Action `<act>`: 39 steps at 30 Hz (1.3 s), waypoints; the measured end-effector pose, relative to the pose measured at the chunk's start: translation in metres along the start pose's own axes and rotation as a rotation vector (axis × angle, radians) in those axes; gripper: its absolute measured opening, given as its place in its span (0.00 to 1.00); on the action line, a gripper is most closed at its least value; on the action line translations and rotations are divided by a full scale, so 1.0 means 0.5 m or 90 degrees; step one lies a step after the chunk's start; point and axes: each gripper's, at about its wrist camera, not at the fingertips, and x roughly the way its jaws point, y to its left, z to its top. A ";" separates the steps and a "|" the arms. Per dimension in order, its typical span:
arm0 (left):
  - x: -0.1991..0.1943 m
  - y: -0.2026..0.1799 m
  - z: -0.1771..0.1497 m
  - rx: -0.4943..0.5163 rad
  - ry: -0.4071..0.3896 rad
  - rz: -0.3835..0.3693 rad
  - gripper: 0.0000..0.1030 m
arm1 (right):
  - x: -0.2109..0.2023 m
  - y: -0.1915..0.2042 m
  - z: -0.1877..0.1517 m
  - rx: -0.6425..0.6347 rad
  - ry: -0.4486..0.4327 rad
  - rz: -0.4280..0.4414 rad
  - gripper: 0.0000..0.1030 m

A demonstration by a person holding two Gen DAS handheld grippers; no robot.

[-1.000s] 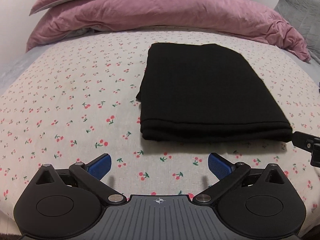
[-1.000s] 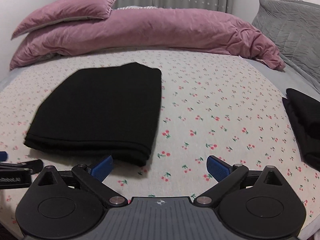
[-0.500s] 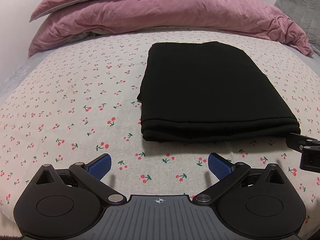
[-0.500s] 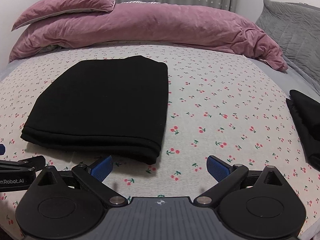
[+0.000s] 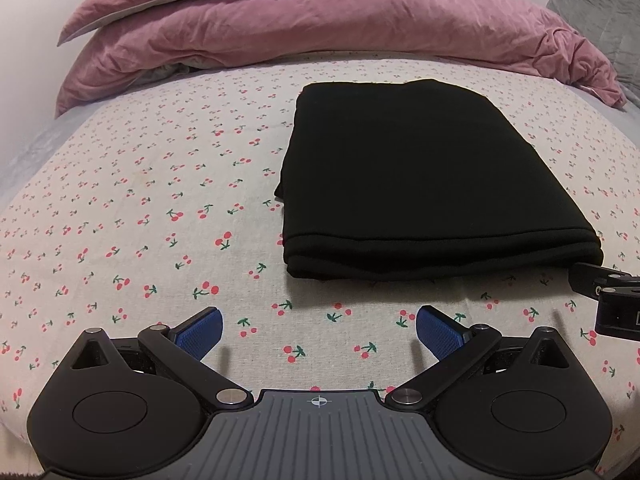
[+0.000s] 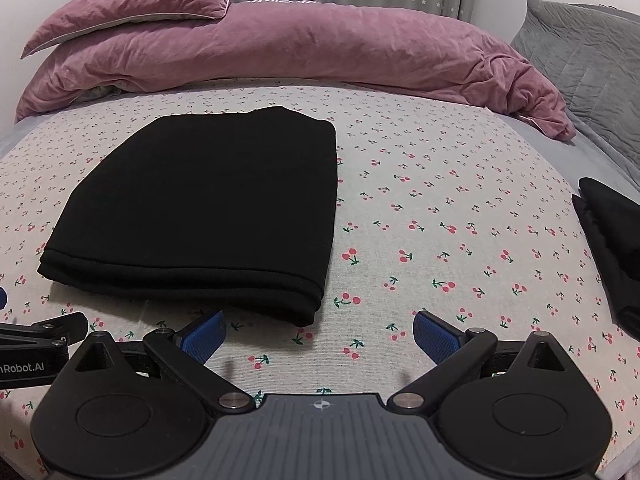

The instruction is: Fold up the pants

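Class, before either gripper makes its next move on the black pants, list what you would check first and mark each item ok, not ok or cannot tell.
1. Left gripper open, holding nothing: ok.
2. Right gripper open, holding nothing: ok.
3. Pants lie folded flat on the sheet: ok.
4. Near edge layers aligned: ok, roughly.
5. Both grippers clear of the pants: ok.
6. Second black garment at the right is folded: cannot tell, partly out of view.
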 end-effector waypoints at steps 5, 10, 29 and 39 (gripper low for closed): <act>-0.001 -0.002 -0.001 0.001 0.000 0.001 1.00 | 0.001 -0.001 0.000 -0.002 0.000 0.000 0.97; -0.001 -0.005 -0.002 0.004 0.002 0.001 1.00 | 0.002 0.000 0.000 -0.003 0.001 -0.001 0.97; 0.000 -0.006 -0.003 0.005 0.001 0.002 1.00 | 0.004 0.003 -0.001 -0.009 0.003 0.003 0.97; -0.001 -0.002 -0.003 0.005 0.001 0.003 1.00 | 0.004 0.006 -0.002 -0.017 0.006 0.007 0.97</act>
